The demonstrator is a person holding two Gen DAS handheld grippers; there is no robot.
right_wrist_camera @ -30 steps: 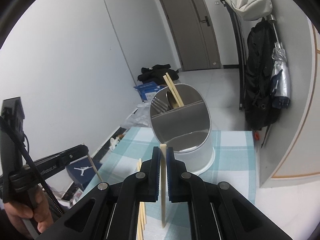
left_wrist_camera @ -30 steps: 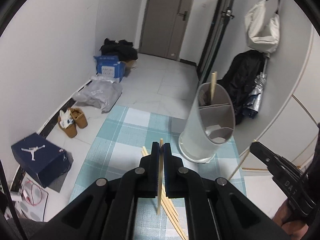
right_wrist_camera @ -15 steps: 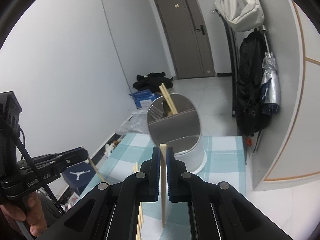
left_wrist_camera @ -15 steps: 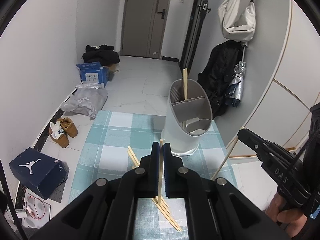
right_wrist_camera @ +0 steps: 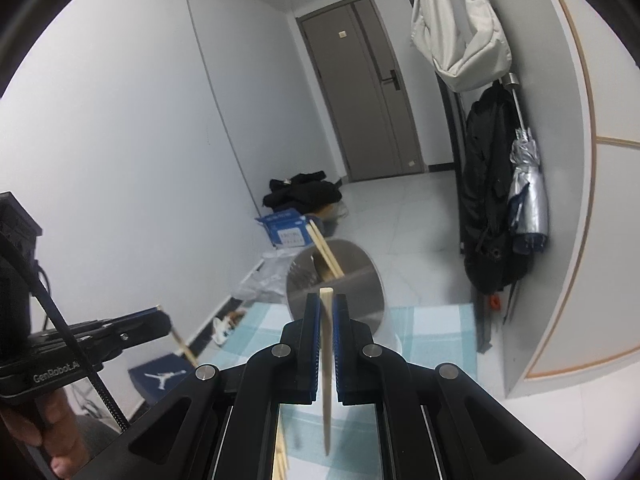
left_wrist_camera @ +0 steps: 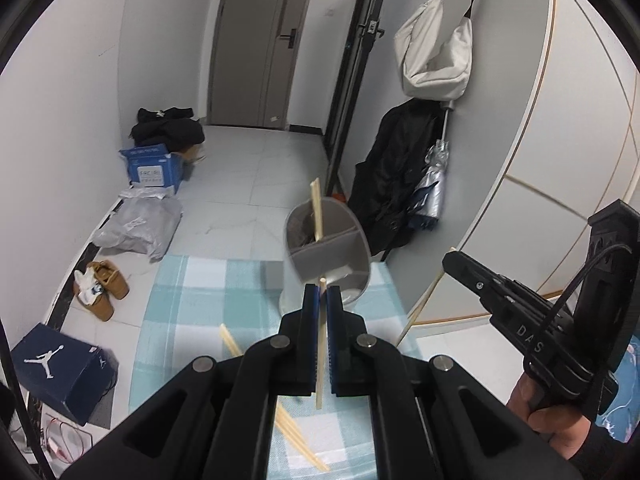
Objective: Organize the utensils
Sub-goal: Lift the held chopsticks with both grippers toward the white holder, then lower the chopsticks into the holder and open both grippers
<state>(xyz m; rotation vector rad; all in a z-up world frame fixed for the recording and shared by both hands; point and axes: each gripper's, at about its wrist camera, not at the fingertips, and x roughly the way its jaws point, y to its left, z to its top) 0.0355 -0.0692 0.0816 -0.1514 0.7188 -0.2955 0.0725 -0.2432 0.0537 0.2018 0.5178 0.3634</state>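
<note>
My left gripper was clamped on one chopstick, held upright between the pads, both ends sticking out. My right gripper was pinched shut on a second chopstick the same way. The grey utensil holder stood just beyond both grippers on the checked surface, two chopsticks already leaning in its far compartment. Loose chopsticks lay on the cloth below my left gripper, partly hidden by its body.

Against a second earlier, both grippers sat higher: the holder showed lower and smaller in each view, and the surface had dropped away. Grip unchanged on both sides.

Around: shoe box, brown shoes, blue carton on the floor; white bag and black coat hanging at the right. Nothing stood between the grippers and the holder.
</note>
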